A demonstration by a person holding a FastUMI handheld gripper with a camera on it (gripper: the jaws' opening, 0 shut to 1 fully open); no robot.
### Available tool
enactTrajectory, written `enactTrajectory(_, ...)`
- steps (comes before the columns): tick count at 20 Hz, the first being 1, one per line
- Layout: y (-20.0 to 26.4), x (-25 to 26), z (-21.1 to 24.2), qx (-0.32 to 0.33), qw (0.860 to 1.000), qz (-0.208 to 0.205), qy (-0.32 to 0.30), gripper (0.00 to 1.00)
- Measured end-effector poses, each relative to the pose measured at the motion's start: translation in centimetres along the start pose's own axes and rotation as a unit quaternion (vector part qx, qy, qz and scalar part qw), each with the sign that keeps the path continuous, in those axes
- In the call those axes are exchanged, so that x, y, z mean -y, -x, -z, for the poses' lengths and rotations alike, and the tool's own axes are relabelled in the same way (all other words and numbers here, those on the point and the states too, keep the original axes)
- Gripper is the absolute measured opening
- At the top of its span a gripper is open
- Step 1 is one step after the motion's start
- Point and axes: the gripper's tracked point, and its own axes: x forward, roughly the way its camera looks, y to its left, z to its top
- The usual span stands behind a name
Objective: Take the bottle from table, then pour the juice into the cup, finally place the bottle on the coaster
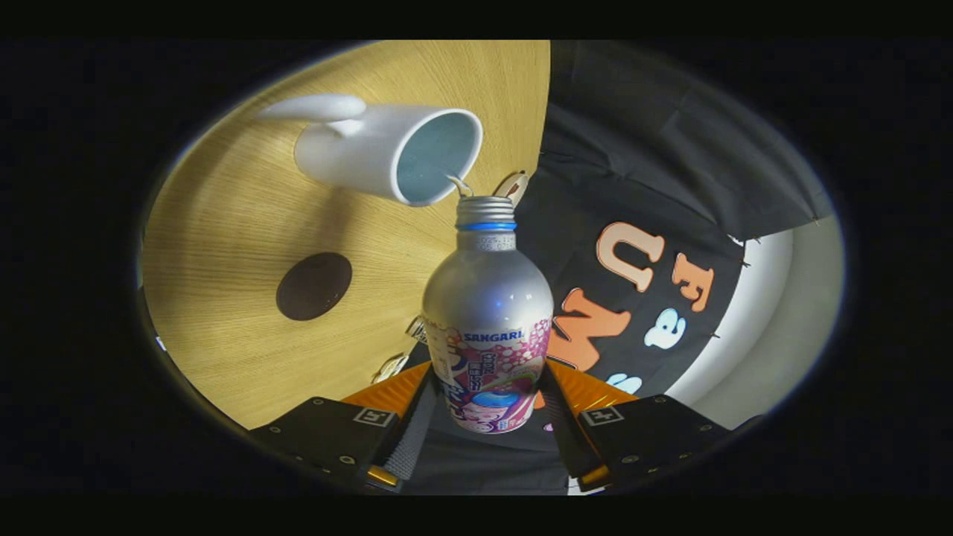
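Here the gripper point(488, 406) pinches the bottle point(488, 327) between its two fingers, one pressed on each side of the lower, labelled part of the body, with the base just between the fingertips. The bottle is lifted clear of the table point(223, 246) and tipped over, its open threaded mouth pointing toward the cup.

Judging by its brushed silver skin, the bottle is thin aluminium: stiff enough for a firm squeeze, yet liable to dent if crushed. The smooth printed wrap looks slippery, so I would judge a hold low on the straight-walled body, as here, to be the right place. The sloping shoulder and narrow neck would let the fingers slide off. With liquid inside, its weight probably shifts toward the neck as it tilts, so the grip needs to resist twisting.

Just beyond the bottle's mouth, a thin thread of juice point(460, 184) bridges the gap to the rim of the white cup point(387, 152), which stands on the wooden table with its handle on the far side from the bottle. The mouth sits near the rim without touching it. Pouring appears to be under way.

Beside the cup, well apart from it on the same tabletop, lies the dark round coaster point(314, 286), bare and awaiting the bottle.
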Motion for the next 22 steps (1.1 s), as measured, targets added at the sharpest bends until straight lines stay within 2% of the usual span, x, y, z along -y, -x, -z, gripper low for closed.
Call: enactTrajectory(22, 0.1, 1.2, -0.3, 0.001, 0.999, 0.01, 0.051, 0.75)
